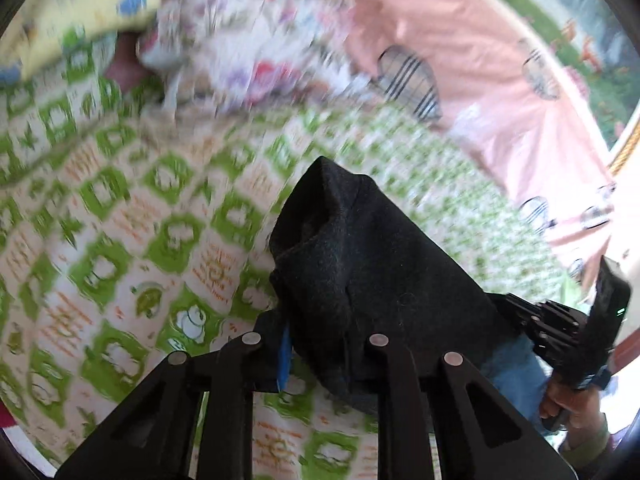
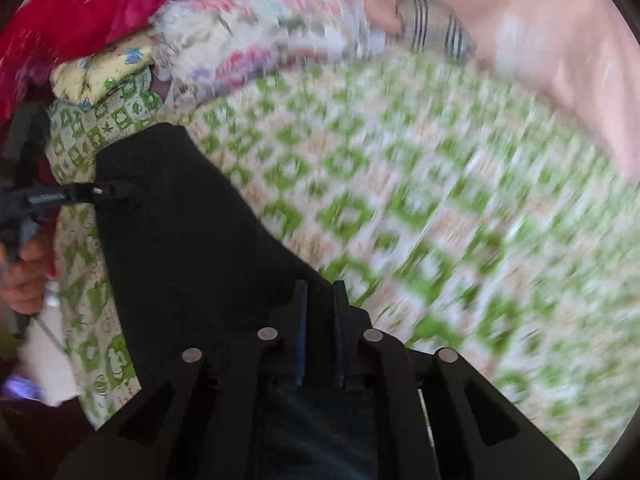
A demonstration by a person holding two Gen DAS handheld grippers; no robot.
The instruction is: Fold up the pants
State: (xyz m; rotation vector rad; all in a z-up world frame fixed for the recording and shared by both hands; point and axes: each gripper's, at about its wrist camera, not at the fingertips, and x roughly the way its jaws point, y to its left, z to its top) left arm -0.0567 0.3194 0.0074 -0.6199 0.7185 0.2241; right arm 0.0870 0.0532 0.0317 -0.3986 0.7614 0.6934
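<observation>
The black pants (image 1: 360, 264) hang bunched from my left gripper (image 1: 316, 344), which is shut on the cloth above the green-patterned bedsheet (image 1: 132, 220). In the right wrist view the pants (image 2: 180, 240) stretch from my right gripper (image 2: 320, 320), shut on their edge, over to the left gripper (image 2: 60, 196) at the far left. The right gripper also shows in the left wrist view (image 1: 568, 320) at the right edge. Both views are motion-blurred.
A pink quilt with striped patches (image 1: 480, 80) lies at the far right of the bed. A floral blanket (image 1: 240, 32), a yellow pillow (image 1: 80, 12) and a red blanket (image 2: 80, 12) are piled at the far side.
</observation>
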